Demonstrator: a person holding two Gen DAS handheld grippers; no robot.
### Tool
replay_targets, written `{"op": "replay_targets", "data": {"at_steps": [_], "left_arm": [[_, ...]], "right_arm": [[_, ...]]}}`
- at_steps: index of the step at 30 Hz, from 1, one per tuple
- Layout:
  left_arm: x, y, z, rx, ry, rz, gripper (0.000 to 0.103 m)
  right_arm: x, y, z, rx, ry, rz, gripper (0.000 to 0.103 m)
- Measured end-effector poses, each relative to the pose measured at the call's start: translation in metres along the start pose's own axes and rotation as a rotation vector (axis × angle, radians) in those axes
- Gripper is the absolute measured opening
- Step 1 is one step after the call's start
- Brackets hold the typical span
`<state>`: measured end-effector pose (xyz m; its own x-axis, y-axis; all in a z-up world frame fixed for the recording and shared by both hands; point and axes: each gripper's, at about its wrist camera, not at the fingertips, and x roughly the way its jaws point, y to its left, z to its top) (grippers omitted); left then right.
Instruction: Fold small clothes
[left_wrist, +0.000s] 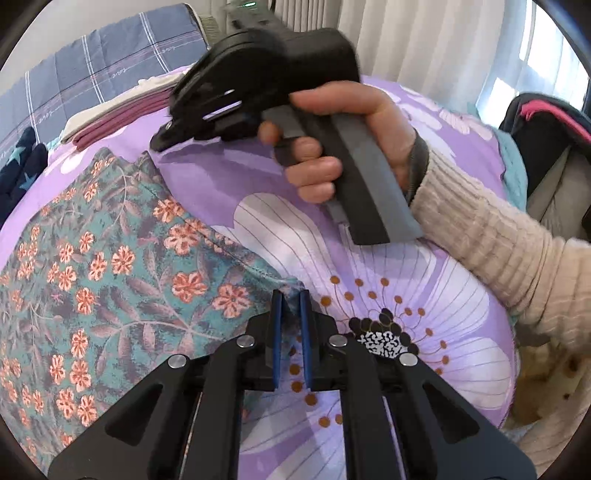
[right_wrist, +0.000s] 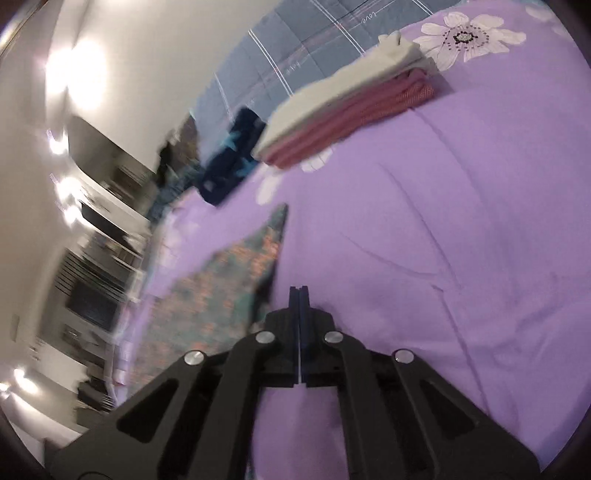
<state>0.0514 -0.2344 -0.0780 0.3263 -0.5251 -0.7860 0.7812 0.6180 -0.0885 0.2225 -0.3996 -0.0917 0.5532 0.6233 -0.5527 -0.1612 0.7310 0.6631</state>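
A: Nearest the lens, the left gripper (left_wrist: 291, 299) is seen clamped on a corner of the floral garment (left_wrist: 110, 266), probably so the edge can be lifted for a fold

B: And the right gripper (right_wrist: 298, 295)?

A: Its jaws are pressed together with nothing between them; the garment's far corner lies just to its left, so no hold seems to have been made

B: Where is the garment laid?

A: Flat on the purple bedspread (right_wrist: 461, 221), with the folded stack (right_wrist: 332, 107) kept farther off

Right wrist view: room furniture (right_wrist: 99, 236) smeared by blur.
Floral garment (left_wrist: 92, 277): cut off by left edge.
Right gripper (left_wrist: 162, 142): fingertips blurred.
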Motion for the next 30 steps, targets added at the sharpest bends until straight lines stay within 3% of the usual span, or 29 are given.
{"op": "replay_targets", "data": {"at_steps": [3, 4, 6, 8, 10, 11, 12, 13, 16, 18, 20, 22, 24, 27, 30], "left_arm": [[-0.001, -0.002, -0.003, 0.015, 0.000, 0.010, 0.008], [-0.001, -0.002, -0.004, 0.023, 0.000, 0.015, 0.008], [-0.001, -0.003, -0.003, 0.022, -0.002, 0.016, 0.008], [-0.001, -0.003, -0.005, 0.016, -0.005, 0.012, 0.008], [-0.002, -0.003, -0.005, 0.014, -0.005, 0.008, 0.008], [-0.002, -0.002, -0.005, 0.016, -0.004, 0.007, 0.008], [-0.001, -0.002, -0.005, 0.018, -0.003, 0.007, 0.008], [-0.001, -0.003, -0.005, 0.022, -0.002, 0.006, 0.008], [0.001, -0.004, -0.004, 0.025, -0.002, -0.006, 0.008], [0.002, -0.004, -0.004, 0.020, -0.002, -0.012, 0.008], [0.002, -0.002, -0.004, 0.012, 0.002, -0.021, 0.009], [0.002, -0.001, -0.004, 0.009, 0.002, -0.028, 0.010], [0.000, 0.001, -0.005, 0.010, -0.003, -0.030, 0.012], [0.000, -0.001, -0.007, 0.016, -0.010, -0.033, 0.015], [0.001, -0.005, -0.007, 0.020, -0.011, -0.035, 0.019]], "right_arm": [[-0.004, 0.005, 0.000, -0.040, -0.001, 0.009, 0.012], [-0.001, 0.006, 0.000, -0.035, 0.018, 0.032, 0.023], [0.002, 0.011, -0.001, -0.059, 0.034, 0.049, 0.030], [0.006, 0.017, -0.001, -0.094, 0.046, 0.059, 0.046], [0.009, 0.025, -0.004, -0.136, 0.056, 0.058, 0.049], [0.011, 0.028, -0.006, -0.160, 0.063, 0.040, 0.047], [0.016, 0.033, -0.008, -0.190, 0.059, -0.013, 0.038], [0.016, 0.035, -0.011, -0.198, 0.040, -0.056, 0.003], [0.001, 0.040, -0.010, -0.199, -0.074, -0.072, 0.001], [-0.007, 0.043, -0.007, -0.243, -0.134, -0.136, 0.000], [-0.005, 0.028, -0.001, -0.199, -0.135, -0.193, 0.000], [0.000, 0.002, 0.004, -0.074, -0.077, -0.150, 0.000], [0.002, -0.007, 0.008, -0.028, -0.045, -0.069, 0.001], [-0.002, -0.003, 0.007, -0.038, -0.002, 0.036, 0.024], [0.001, 0.011, 0.001, -0.080, 0.036, 0.102, 0.036]]}}
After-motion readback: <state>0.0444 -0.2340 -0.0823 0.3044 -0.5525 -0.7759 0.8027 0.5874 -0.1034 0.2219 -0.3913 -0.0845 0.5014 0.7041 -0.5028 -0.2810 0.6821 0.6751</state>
